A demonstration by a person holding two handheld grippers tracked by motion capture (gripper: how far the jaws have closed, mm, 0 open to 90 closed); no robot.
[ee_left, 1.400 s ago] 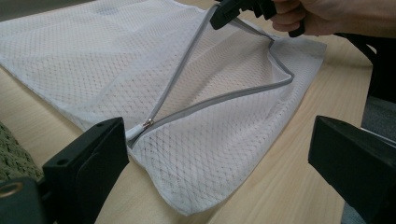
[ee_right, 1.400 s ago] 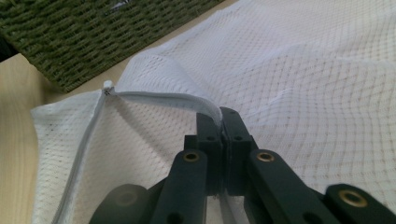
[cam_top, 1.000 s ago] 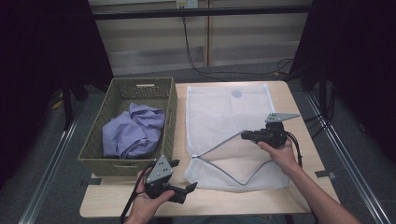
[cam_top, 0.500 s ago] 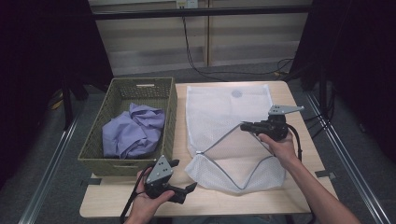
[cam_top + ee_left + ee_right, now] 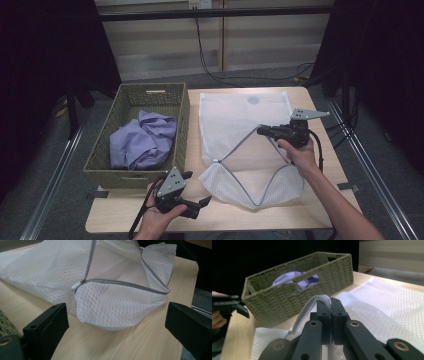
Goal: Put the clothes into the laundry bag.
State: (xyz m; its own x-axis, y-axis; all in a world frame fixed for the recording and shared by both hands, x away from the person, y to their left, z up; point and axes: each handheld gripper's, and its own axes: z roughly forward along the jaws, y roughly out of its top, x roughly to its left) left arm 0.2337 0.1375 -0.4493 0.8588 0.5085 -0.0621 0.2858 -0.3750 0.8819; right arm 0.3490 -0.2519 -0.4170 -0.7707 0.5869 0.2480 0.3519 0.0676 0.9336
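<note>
A white mesh laundry bag (image 5: 245,145) lies on the wooden table (image 5: 320,200), at about 3 o'clock from the woven basket (image 5: 137,172). Its grey-edged zipper opening (image 5: 235,150) is undone and gapes toward 6 o'clock, with the zipper pull (image 5: 76,285) at the opening's left corner. The right gripper (image 5: 265,131), jaws closed, pinches the upper edge of the opening (image 5: 322,300) and holds it raised above the lower panel. The left gripper (image 5: 202,202) rests in the person's hand at the table's 6 o'clock edge, jaws spread wide and empty, pointed at the near corner of the bag. A crumpled lavender garment (image 5: 142,142) sits inside the basket.

Probable aim: keeping the bag open so that the garment can be loaded.

Risks, as judged:
- The thin edge may slip from the closed jaws if pulled sideways, and the mouth would collapse.
- Lifting further may drag the light bag across the table, since nothing pins its lower panel.
- The mesh may snag on a jaw tip.
</note>
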